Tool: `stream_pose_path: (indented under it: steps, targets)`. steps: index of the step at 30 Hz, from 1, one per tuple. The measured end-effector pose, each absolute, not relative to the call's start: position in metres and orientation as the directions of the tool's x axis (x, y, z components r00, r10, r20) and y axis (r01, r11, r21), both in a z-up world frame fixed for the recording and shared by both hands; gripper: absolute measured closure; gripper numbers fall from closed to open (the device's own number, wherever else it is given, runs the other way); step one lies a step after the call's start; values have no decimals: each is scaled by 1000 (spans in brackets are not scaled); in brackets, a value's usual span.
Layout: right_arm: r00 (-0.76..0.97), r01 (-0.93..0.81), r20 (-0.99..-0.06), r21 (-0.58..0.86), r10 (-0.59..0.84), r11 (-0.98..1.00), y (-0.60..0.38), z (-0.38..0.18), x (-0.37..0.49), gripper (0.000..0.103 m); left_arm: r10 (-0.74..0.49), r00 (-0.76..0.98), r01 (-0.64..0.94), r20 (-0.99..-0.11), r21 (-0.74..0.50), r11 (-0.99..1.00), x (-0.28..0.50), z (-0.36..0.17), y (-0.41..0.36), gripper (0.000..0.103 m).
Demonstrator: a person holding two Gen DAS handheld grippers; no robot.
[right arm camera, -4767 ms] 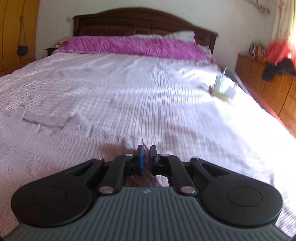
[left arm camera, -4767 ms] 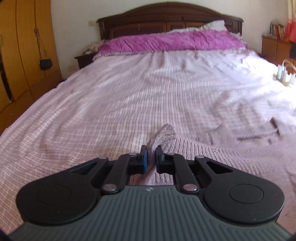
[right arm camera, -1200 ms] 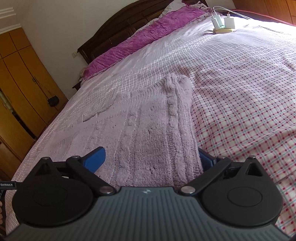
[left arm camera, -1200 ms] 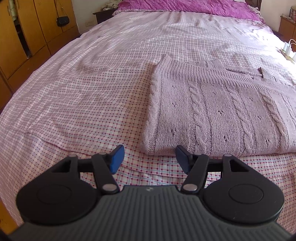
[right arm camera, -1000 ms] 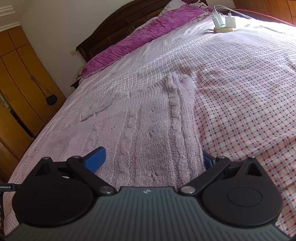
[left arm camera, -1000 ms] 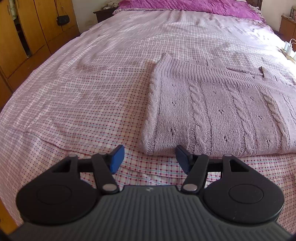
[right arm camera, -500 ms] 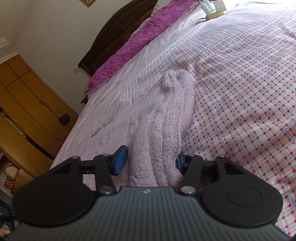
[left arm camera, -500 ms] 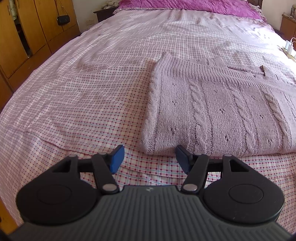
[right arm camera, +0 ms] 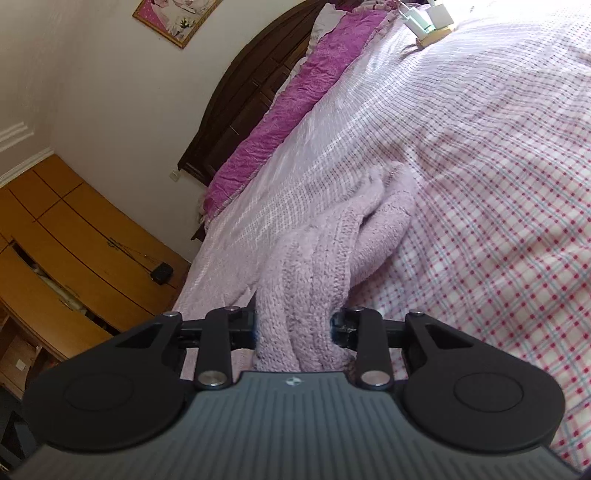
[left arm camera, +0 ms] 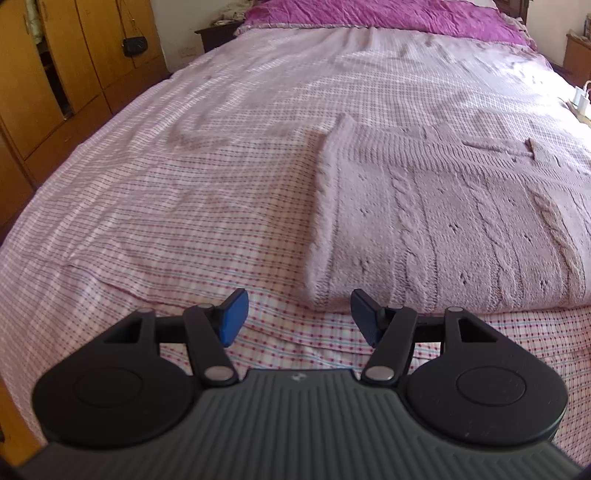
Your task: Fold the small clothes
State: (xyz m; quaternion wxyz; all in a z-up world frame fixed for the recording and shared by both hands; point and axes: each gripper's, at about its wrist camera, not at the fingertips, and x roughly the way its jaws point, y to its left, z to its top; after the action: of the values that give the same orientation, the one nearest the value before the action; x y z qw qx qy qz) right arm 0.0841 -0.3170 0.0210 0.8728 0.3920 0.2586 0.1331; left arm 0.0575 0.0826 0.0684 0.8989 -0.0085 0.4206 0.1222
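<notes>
A pale lilac cable-knit sweater (left arm camera: 443,221) lies folded on the checked bedspread (left arm camera: 184,203). My left gripper (left arm camera: 295,314) hovers open just before the sweater's near left corner, holding nothing. In the right wrist view my right gripper (right arm camera: 293,328) is shut on the sweater (right arm camera: 314,280) at its right edge. The knit bunches up thickly between the fingers and rises off the bed. The view is tilted, so the bed slants.
Purple pillows (left arm camera: 369,16) and a dark wooden headboard (right arm camera: 258,85) lie at the far end. An orange wooden wardrobe (left arm camera: 55,74) stands left of the bed. Chargers on a small block (right arm camera: 428,22) rest on the bed's far right side.
My right gripper has closed on the sweater's right edge and lifted and tilted it, bunching the knit. The left gripper stays open in nearly the same place.
</notes>
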Motion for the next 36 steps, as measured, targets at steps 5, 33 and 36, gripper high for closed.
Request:
stream_pose_path:
  steps: [5, 33, 36]
  targets:
    - [841, -118, -317, 684, 439, 720, -291, 57, 95, 70, 223, 628, -249, -746, 79, 965, 53, 79, 98, 40]
    - [535, -568, -631, 223, 562, 792, 43, 82, 130, 51, 272, 656, -360, -704, 25, 933, 32, 100, 181, 40]
    - [523, -607, -595, 243, 611, 757, 47, 87, 115, 40, 268, 662, -357, -700, 19, 934, 33, 101, 185, 40]
